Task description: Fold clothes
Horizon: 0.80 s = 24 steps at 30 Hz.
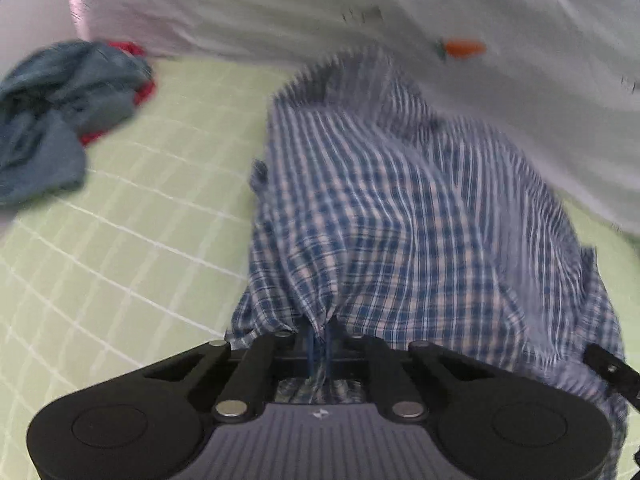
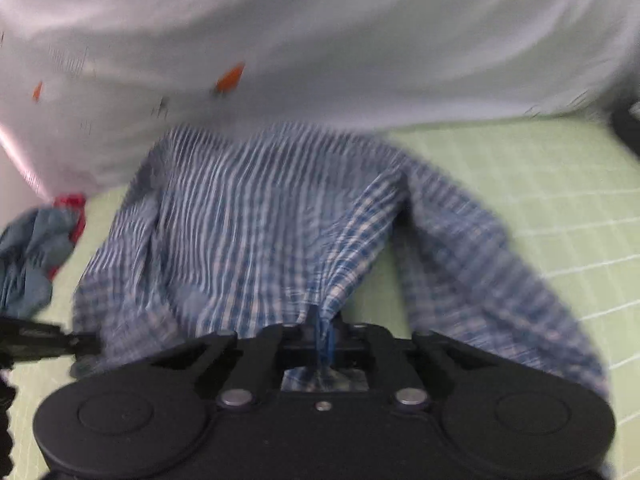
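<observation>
Both claws are pinched on the blue plaid shirt (image 1: 392, 208): the left claw (image 1: 320, 332) and the right claw (image 2: 324, 332) each hold its near edge. The shirt spreads away toward the frame's top, over the green gridded mat (image 1: 132, 240). A crumpled blue garment (image 1: 52, 112) lies upper left.

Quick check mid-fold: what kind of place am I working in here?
Probably a bedroom: the checked shirt lies on a green grid-patterned bed sheet, a white carrot-print duvet behind it, more crumpled clothes alongside.

Each gripper is built in black plastic with two round end caps and silver screws; a ribbed grey panel is seen on the left gripper (image 1: 320, 332) only
</observation>
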Tool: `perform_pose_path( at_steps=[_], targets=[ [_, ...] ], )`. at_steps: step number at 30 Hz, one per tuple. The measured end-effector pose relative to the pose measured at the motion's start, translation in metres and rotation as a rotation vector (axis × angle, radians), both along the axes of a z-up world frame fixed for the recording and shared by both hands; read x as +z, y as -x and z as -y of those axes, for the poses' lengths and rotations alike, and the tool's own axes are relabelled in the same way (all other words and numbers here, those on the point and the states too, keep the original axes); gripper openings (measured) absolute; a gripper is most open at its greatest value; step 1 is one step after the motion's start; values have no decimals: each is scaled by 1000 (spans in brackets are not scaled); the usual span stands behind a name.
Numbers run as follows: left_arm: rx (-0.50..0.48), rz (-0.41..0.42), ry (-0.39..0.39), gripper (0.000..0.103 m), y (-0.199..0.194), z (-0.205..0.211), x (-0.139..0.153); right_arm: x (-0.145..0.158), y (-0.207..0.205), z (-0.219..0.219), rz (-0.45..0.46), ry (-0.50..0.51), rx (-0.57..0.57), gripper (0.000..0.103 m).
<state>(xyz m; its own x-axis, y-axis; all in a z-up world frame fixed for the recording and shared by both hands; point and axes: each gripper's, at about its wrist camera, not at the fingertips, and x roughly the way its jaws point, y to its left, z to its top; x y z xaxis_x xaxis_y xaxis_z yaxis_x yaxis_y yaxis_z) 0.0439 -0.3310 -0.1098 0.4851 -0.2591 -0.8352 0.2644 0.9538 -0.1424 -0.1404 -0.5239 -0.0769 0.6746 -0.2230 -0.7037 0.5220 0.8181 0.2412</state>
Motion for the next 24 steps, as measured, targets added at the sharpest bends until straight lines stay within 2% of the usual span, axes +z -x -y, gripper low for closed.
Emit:
perform_pose_path(
  at_steps=[4,5,9,11,17,19,20,21,24],
  targets=[
    [20,46,137,5,14,-30,53,33,30,16,99,18,-92,3],
    [27,65,142,5,16,-35,64,42,36,16,114,45,-107,3],
    [68,106,86,0,12,-53,73,68,53,17,167,114,-150,3],
    [89,126,58,0,10,-61,77,66,53,18,143,154,-169,2],
    [151,188,-26,1,4,-87,90,46,57,25,47,125,-190,3],
    [172,209,-54,9,2,-96,95,41,57,20,28,118,-169,5],
    [169,198,-46,22,1,-96,93,39,58,17,21,109,-165,6],
    [146,153,-7,35,2,-89,85,37,59,14,14,101,-162,7],
    [93,43,55,53,12,-60,59,36,56,9,-12,99,-158,22]
  ],
)
